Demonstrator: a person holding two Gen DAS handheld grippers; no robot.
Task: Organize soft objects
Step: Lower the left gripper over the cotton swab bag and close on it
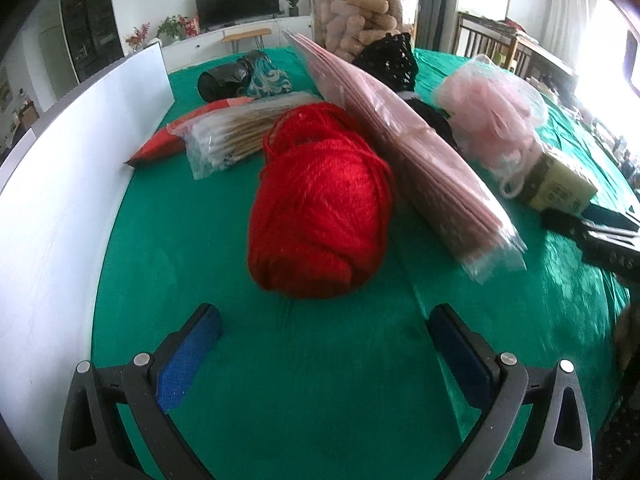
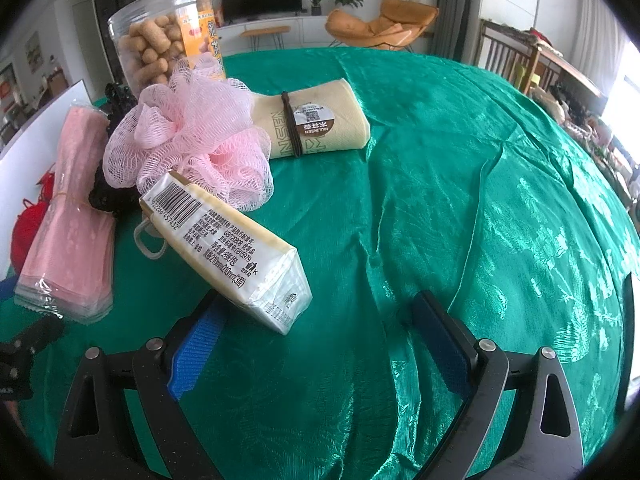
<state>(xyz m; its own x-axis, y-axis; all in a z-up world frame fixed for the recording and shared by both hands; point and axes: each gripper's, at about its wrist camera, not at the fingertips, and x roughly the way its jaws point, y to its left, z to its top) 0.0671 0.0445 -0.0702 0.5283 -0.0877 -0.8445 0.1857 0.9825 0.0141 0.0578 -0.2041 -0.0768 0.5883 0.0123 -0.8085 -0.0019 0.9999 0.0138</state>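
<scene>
Both grippers wide open above the green desk (image 1: pixel 280 380).

The left gripper (image 1: pixel 324 332) faces the red yarn ball (image 1: pixel 320 208), not touching it. The right gripper (image 2: pixel 316 320) has its left finger just beside the tissue pack (image 2: pixel 232 248), near the pink bath pouf (image 2: pixel 188 140).

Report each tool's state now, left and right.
Left tool: open, holding nothing, red yarn ball just ahead.
Right tool: open, holding nothing, tissue pack ahead, reaching in beside its left finger.
</scene>
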